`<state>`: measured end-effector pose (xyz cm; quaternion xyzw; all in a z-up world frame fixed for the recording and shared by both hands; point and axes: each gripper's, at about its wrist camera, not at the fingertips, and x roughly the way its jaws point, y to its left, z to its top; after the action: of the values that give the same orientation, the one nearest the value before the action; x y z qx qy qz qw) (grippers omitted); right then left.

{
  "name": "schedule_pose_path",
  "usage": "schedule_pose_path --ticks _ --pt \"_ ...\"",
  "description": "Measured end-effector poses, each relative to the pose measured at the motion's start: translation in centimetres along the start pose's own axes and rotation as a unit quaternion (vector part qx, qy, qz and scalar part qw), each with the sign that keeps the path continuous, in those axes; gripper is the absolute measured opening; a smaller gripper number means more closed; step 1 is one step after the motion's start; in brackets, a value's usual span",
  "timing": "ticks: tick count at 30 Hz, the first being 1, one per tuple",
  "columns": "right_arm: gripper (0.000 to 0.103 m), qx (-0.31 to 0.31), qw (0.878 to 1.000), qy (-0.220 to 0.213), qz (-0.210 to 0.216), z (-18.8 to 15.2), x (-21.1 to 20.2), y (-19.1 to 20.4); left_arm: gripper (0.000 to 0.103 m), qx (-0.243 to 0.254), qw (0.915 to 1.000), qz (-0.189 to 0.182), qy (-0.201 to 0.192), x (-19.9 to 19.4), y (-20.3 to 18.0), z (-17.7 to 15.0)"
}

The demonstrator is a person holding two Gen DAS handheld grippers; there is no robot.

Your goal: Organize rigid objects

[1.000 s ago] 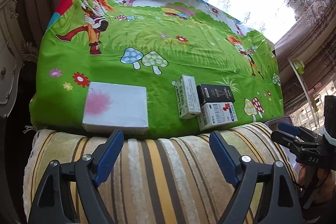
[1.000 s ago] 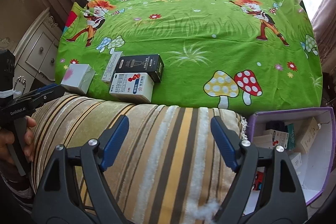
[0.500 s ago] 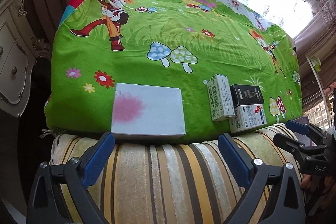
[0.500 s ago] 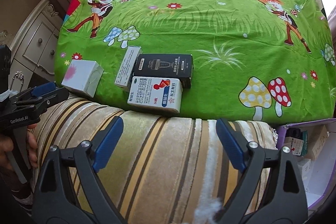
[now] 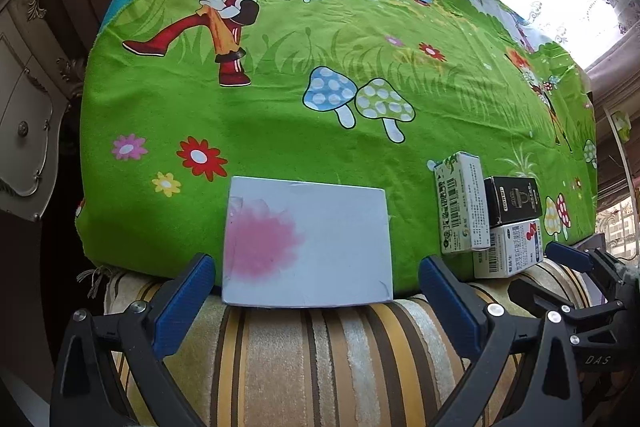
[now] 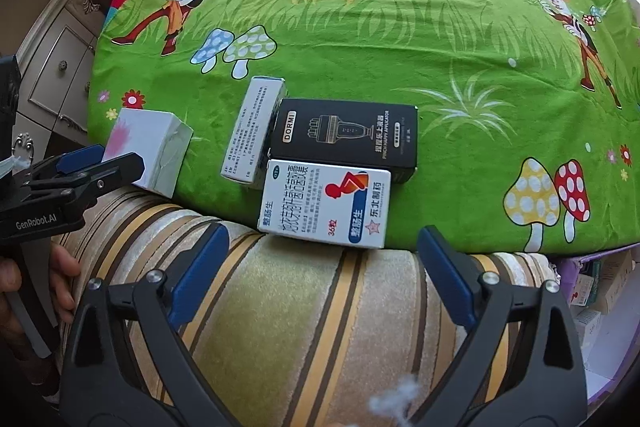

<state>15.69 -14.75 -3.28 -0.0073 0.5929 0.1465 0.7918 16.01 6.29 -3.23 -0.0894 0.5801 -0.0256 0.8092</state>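
1. Left gripper [image 5: 316, 291]: jaws wide apart, nothing clamped; pale box with pink blotch [image 5: 308, 247] at 12 o'clock, straddling the gap, untouched.
2. Right gripper [image 6: 322, 259]: jaws opening, empty; white medicine carton [image 6: 326, 203] at 12 o'clock, untouched.
3. Both pitched steeply down over striped plush cushion [image 6: 300, 311].
4. Black carton [image 6: 344, 135], narrow white carton [image 6: 252, 135]: touching on green cartoon cloth [image 6: 400, 27].

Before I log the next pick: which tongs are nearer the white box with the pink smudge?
Left. The left tongs straddle the white box; the right tongs face the other boxes, beside it.
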Motion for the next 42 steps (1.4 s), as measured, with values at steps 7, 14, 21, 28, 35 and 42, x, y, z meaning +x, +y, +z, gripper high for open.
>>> schedule_pose_path --ticks 7,14,21,28,35,42 --pt "0.096 0.004 1.0 0.016 0.001 1.0 1.7 0.0 0.103 -0.004 0.9996 0.006 0.029 2.0 0.4 0.6" --pt "0.091 0.014 1.0 0.017 0.001 1.0 2.5 -0.5 0.094 0.002 0.9994 0.022 0.025 2.5 0.2 0.4" --pt "0.076 0.013 1.0 0.008 0.0 0.5 2.7 -0.6 0.093 0.004 0.9997 0.022 0.004 2.1 -0.1 -0.5" --pt "0.076 0.016 1.0 -0.023 0.01 -0.5 1.0 -0.8 0.093 -0.005 0.9991 0.0 -0.041 -0.4 -0.4 -1.6" --pt "0.076 0.025 0.998 -0.061 0.018 -1.5 -1.2 -1.5 0.093 -0.01 0.9967 0.002 -0.081 -3.2 -1.3 -2.6" --pt "0.076 0.053 0.992 -0.105 0.04 -2.9 -4.4 -3.6 0.093 0.003 0.9951 -0.009 -0.099 -4.8 -4.3 -3.6"
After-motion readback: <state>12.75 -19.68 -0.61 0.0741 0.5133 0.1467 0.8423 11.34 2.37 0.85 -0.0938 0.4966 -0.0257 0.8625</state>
